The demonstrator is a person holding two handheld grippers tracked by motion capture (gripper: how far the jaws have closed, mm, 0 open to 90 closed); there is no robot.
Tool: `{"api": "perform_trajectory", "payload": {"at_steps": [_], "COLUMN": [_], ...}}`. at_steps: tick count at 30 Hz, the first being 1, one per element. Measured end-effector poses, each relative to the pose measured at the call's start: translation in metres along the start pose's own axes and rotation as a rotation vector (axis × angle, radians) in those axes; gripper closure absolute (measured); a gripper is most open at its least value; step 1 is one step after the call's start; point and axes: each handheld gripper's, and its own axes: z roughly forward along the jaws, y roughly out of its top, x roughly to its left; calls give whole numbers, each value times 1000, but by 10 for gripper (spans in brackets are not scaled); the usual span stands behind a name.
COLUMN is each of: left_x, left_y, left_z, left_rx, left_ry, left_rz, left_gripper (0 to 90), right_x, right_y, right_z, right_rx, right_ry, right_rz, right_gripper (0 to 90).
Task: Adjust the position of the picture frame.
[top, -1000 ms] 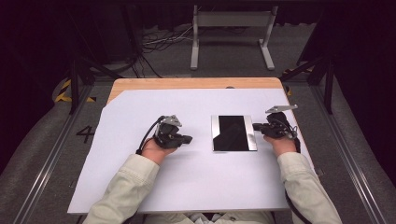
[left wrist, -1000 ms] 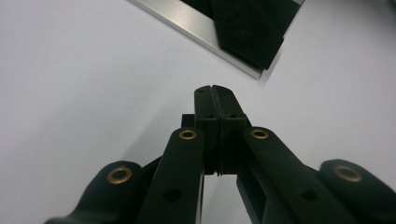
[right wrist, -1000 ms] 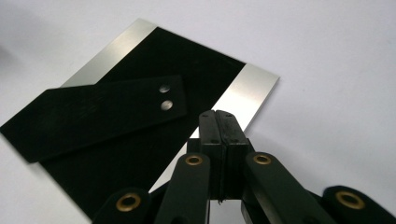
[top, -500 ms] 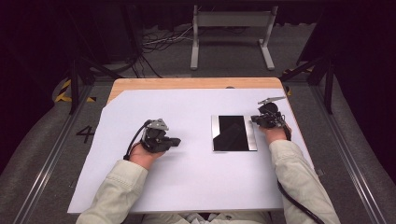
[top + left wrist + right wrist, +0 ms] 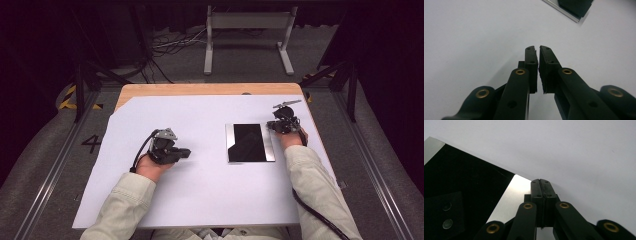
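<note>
The right hand-held gripper [image 5: 283, 125] sits right of centre in the high view, at the upper right corner of the mirror-like plate [image 5: 249, 143]. In the right gripper view its black jaws are clenched flat together with nothing between them, their tips [image 5: 540, 185] over the plate's silvery border [image 5: 511, 195] near the edge. The left hand-held gripper [image 5: 175, 152] lies left of centre, well apart from the plate on the bare sheet. Its jaws have just been opening and stand a narrow slit apart, released and empty, in the left gripper view [image 5: 539, 53]; the plate's corner [image 5: 571, 10] shows at the upper right of that frame.

The work looks barely begun: the plate lies flat on the desk [image 5: 200, 205], neither hand-held gripper holds it, and the right one appears only to be poised at its rim. Lifting or shifting it is still to come.

The plate is a thin rectangle with a dark glossy centre and brushed metallic margins, smooth and reflective. The desk cover is a matt pale sheet over a wooden top [image 5: 200, 89].
</note>
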Motion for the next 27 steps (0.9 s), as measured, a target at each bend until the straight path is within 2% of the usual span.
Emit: {"api": "perform_trajectory", "payload": {"at_steps": [3,9,17,21,27], "left_x": [1,2,5,5,4], "left_y": [0,-1,-1,-1,-1], "left_z": [0,1,-2,-2,-2], "left_rx": [2,5,-2,-4,-3], "left_ry": [-2,-5,-1,-2,-4], "left_rz": [1,1,-2,-8,-8], "left_gripper": [846,844,844,844,845], "right_x": [7,20,47,67,98], "right_y": [4,13,24,28,33], "right_z": [3,10,20,24,29], "right_rx": [13,14,25,28,36], "right_ry": [-26,23,101,150,214], "right_rz": [-58,-96,-166,-236,-296], "right_gripper": [900,900,900,900,900]}}
